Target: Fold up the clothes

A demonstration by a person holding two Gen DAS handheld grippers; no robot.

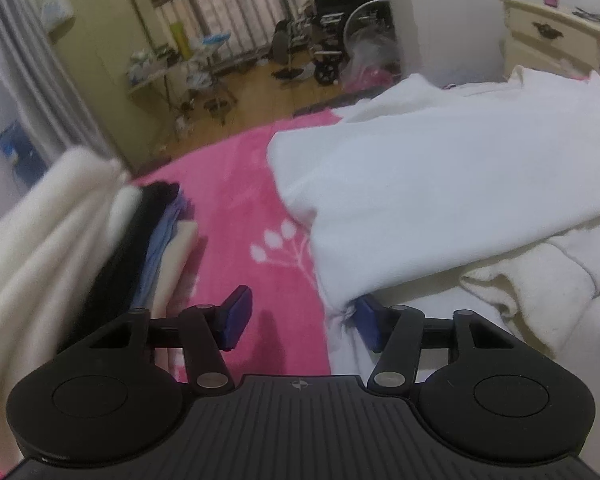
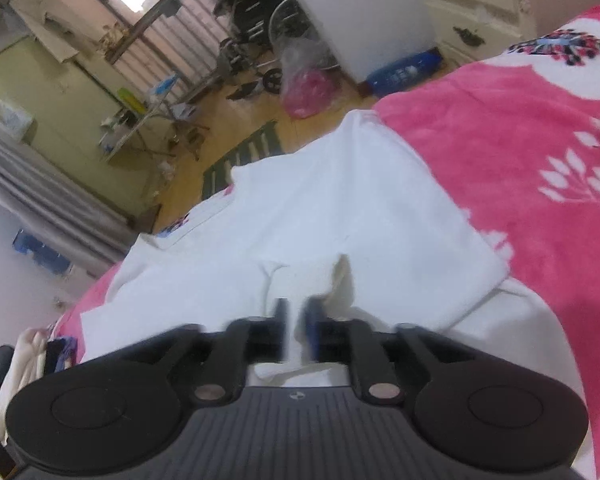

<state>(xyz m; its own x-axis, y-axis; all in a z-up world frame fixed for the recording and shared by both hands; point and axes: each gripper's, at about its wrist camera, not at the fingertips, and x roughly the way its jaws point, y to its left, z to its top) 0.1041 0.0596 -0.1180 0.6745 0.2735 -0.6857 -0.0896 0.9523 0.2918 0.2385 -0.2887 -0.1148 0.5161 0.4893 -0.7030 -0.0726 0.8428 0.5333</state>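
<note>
Room: wooden floor [image 1: 256, 80], barred window [image 1: 228, 4] top centre, wheelchair [image 1: 340, 20], cream dresser [image 1: 548, 40] upper right, grey curtain [image 1: 32, 80] left.

Each tool is matte black plastic. The left tool [image 1: 300, 316] has a ribbed centre plate with a small cross-in-circle mark at 12 o'clock, round disc housings at 9 and 3 o'clock, silver pivot rivets on angled links, and blue finger pads [image 1: 236, 316]. The right tool [image 2: 296, 332] looks the same.

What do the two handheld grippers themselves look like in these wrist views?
Both look alike. The left gripper and right gripper each have a black ribbed body with a small crosshair mark, two round black discs, black linkage arms with silver pivot pins, and blue pads. No cables, hands or sleeves show.
</note>
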